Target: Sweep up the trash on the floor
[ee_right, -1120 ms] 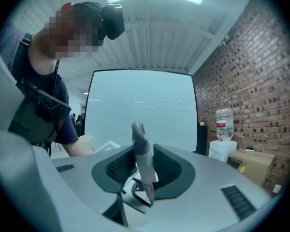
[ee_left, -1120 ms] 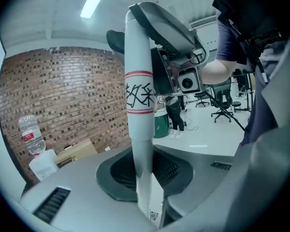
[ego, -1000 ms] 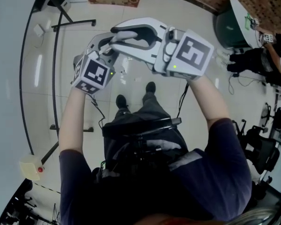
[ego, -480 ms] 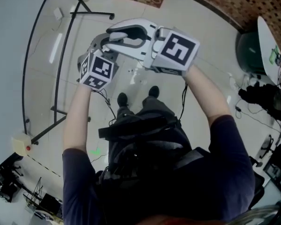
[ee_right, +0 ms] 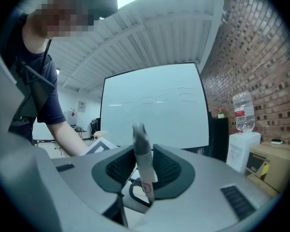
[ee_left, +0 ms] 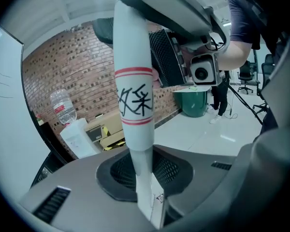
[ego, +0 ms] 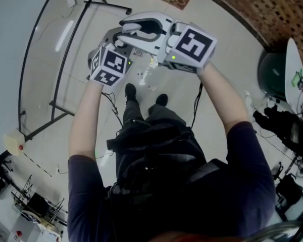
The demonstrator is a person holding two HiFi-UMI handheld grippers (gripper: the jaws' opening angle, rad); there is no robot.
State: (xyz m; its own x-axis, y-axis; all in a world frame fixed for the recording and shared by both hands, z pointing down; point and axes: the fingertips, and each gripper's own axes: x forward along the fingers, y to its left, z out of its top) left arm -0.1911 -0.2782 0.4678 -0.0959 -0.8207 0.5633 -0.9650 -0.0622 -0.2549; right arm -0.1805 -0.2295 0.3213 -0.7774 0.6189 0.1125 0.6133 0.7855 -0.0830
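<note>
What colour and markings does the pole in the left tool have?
White pole with two red bands and black handwriting between them; clearest in the left gripper view.

left hand-held gripper [ego: 112, 38] just beside right hand-held gripper [ego: 125, 30] | both raised over floor [ego: 227, 39] | trash bits [ego: 143, 76] near shoes [ego: 131, 91]

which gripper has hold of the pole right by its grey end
The right gripper: the grey end of the pole pokes just past its jaws. The left gripper clamps the white stretch beside the red bands and black writing.
</note>
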